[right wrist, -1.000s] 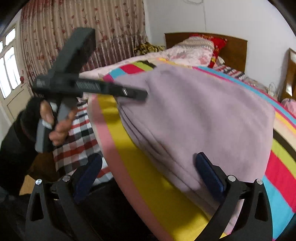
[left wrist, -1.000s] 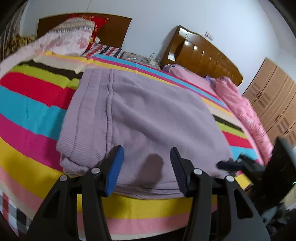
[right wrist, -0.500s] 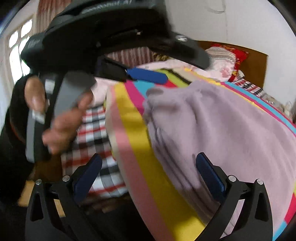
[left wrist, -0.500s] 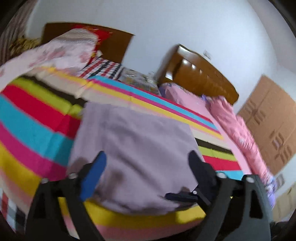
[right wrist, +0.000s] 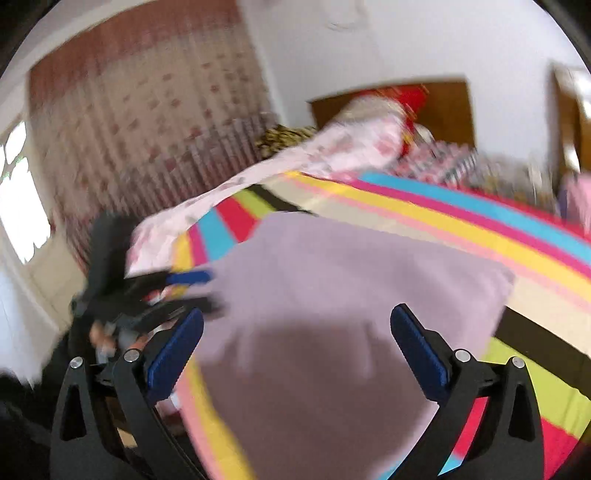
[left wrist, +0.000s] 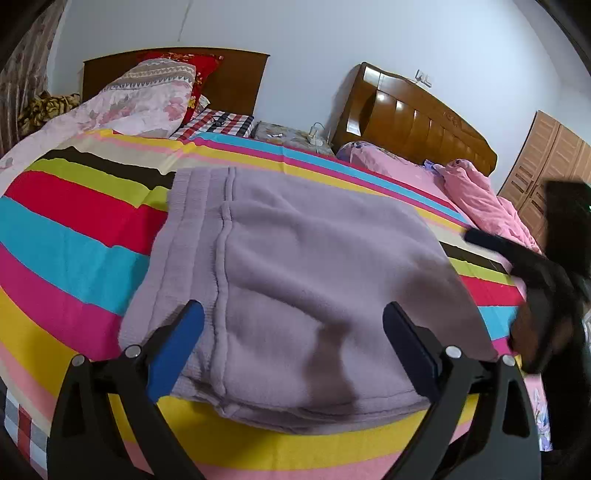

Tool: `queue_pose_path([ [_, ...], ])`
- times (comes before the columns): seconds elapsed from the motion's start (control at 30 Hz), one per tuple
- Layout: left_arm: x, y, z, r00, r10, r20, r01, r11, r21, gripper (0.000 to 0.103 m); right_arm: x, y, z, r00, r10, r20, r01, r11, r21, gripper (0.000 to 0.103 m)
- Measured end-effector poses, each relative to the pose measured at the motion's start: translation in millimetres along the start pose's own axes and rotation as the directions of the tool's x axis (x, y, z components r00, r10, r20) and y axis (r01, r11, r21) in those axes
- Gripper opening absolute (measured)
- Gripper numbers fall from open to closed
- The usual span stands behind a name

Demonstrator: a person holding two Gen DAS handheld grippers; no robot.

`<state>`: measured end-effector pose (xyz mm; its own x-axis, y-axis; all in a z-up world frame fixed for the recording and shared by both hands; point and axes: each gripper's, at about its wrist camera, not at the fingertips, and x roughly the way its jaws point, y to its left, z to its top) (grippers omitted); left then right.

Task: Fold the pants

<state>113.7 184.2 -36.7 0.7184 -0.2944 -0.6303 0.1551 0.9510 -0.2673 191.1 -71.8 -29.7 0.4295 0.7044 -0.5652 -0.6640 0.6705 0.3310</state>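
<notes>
Above the pants (left wrist: pixel 295 280), both grippers gape, holding nothing.

White walls (left wrist: pixel 314 33), two wooden headboards (left wrist: pixel 413 110), a wardrobe (left wrist: pixel 546 155), patterned curtains (right wrist: pixel 147 110).

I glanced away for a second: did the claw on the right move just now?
Yes. The right claw swung right over the folded purple pants; against the striped bedsheet, the view now faces the bed's middle rather than its near edge.
</notes>
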Motion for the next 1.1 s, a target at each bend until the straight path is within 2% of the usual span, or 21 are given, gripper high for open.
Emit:
queue_pose_path([
  [0.1, 1, -5, -6, 0.999, 0.043, -0.001, -0.043, 0.998, 0.044, 0.093, 34, -31, 18, 0.993, 0.043, -0.112, -0.039, 0.999, 0.038, 0.099],
  [0.2, 6, -18, -12, 0.992, 0.129, -0.008, -0.127, 0.982, 0.142, 0.093, 59, -56, 17, 0.970, -0.138, -0.202, 0.138, 0.990, -0.010, 0.097],
  [0.23, 8, -20, -14, 0.990, 0.144, -0.006, -0.141, 0.977, 0.158, 0.093, 62, -60, 18, 0.961, -0.193, -0.197, 0.194, 0.981, -0.015, 0.097],
  [0.27, 9, -20, -15, 0.989, 0.150, -0.004, -0.148, 0.975, 0.165, 0.093, 60, -67, 21, 0.963, -0.199, -0.183, 0.202, 0.979, 0.001, 0.097],
  [0.33, 8, -19, -15, 0.990, 0.143, -0.001, -0.141, 0.978, 0.157, 0.093, 49, -67, 27, 0.978, -0.159, -0.134, 0.171, 0.982, 0.085, 0.098],
  [0.43, 8, -17, -16, 0.990, 0.141, 0.004, -0.139, 0.977, 0.163, 0.093, 49, -34, 41, 0.992, -0.081, -0.100, 0.084, 0.996, 0.028, 0.098],
  [0.5, 9, -18, -17, 0.988, 0.156, 0.009, -0.155, 0.973, 0.173, 0.094, 62, -8, 47, 0.988, -0.011, -0.155, 0.008, 1.000, -0.024, 0.098],
  [0.53, 9, -18, -16, 0.987, 0.160, 0.010, -0.159, 0.972, 0.176, 0.094, 78, 5, 49, 0.976, 0.032, -0.215, -0.043, 0.998, -0.048, 0.098],
  [0.57, 8, -18, -17, 0.987, 0.162, 0.011, -0.161, 0.971, 0.179, 0.094, 89, 11, 50, 0.965, 0.040, -0.258, -0.061, 0.995, -0.074, 0.098],
  [0.63, 7, -19, -18, 0.986, 0.165, 0.005, -0.163, 0.969, 0.187, 0.094, 122, 16, 50, 0.930, -0.044, -0.365, -0.014, 0.988, -0.155, 0.098],
  [0.67, 5, -19, -18, 0.986, 0.165, 0.000, -0.161, 0.968, 0.192, 0.094, 128, 10, 53, 0.925, -0.069, -0.374, 0.013, 0.989, -0.149, 0.098],
  [0.73, 2, -18, -19, 0.988, 0.152, -0.007, -0.148, 0.970, 0.193, 0.094, 129, -4, 72, 0.928, -0.142, -0.344, 0.125, 0.990, -0.072, 0.097],
  [0.77, 0, -17, -19, 0.990, 0.142, -0.006, -0.138, 0.973, 0.187, 0.094, 124, -3, 79, 0.934, -0.149, -0.325, 0.144, 0.989, -0.040, 0.097],
  [0.8, -1, -16, -20, 0.991, 0.136, -0.003, -0.133, 0.974, 0.184, 0.094, 119, 6, 88, 0.949, -0.093, -0.300, 0.092, 0.996, -0.018, 0.098],
  [0.87, 0, -17, -21, 0.990, 0.144, 0.005, -0.142, 0.971, 0.193, 0.094, 117, 27, 93, 0.957, 0.008, -0.291, -0.017, 0.999, -0.028, 0.098],
  [0.9, 1, -18, -21, 0.988, 0.153, 0.009, -0.151, 0.968, 0.198, 0.094, 119, 45, 95, 0.949, 0.084, -0.304, -0.097, 0.995, -0.029, 0.099],
  [0.93, 2, -19, -22, 0.987, 0.159, 0.013, -0.159, 0.967, 0.200, 0.095, 128, 59, 99, 0.931, 0.152, -0.332, -0.167, 0.986, -0.019, 0.099],
  [0.97, 3, -21, -23, 0.987, 0.162, 0.016, -0.162, 0.966, 0.202, 0.097, 137, 71, 96, 0.906, 0.205, -0.371, -0.224, 0.975, -0.008, 0.099],
  [1.0, 3, -22, -24, 0.986, 0.167, 0.020, -0.167, 0.964, 0.207, 0.097, 154, 85, 93, 0.881, 0.216, -0.420, -0.246, 0.969, -0.019, 0.098],
  [1.07, 3, -21, -24, 0.987, 0.163, 0.019, -0.163, 0.964, 0.210, 0.097, 188, 89, 92, 0.870, 0.126, -0.477, -0.175, 0.983, -0.059, 0.098],
  [1.1, 2, -20, -23, 0.988, 0.153, 0.017, -0.154, 0.966, 0.207, 0.097, 204, 83, 91, 0.856, 0.121, -0.502, -0.156, 0.987, -0.028, 0.099],
])
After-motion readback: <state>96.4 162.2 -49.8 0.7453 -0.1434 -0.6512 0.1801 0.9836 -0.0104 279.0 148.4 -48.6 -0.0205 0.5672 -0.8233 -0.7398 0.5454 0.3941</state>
